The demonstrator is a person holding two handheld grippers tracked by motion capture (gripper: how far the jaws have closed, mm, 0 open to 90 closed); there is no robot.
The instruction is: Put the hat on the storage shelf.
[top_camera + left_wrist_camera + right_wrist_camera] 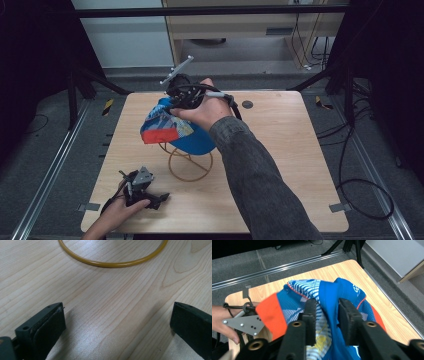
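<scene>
Black jaws of my right hand-held gripper [325,315] rise closest to the lens in the right gripper view, and they are pinched on a fold of the blue cap [337,295], the cloth bunched between the pads. From the high view I see that cap [172,127] sitting over the top of the yellow wire stand [190,162] near the middle of the desk [290,150], its orange brim [159,135] pointing toward my left side.

My left hand-held gripper [161,198] rests low on the desk near its front left corner, jaws spread wide with nothing between them; in its own view the stand's ring base [112,263] lies just ahead on the wood.

As I judge it, the main risk is the grip itself. I hold only a thin pleat of soft fabric, so a pull may let it slide out, or the cap may fold and twist instead of moving as one piece.

The stand looks light and narrow. If the cap's inside snags on the wire while I lift or drag, the stand could tip or skid, and my left gripper isn't bracing it.

Whether the cap is fully seated on the stand is hidden from me by my own hand.
</scene>
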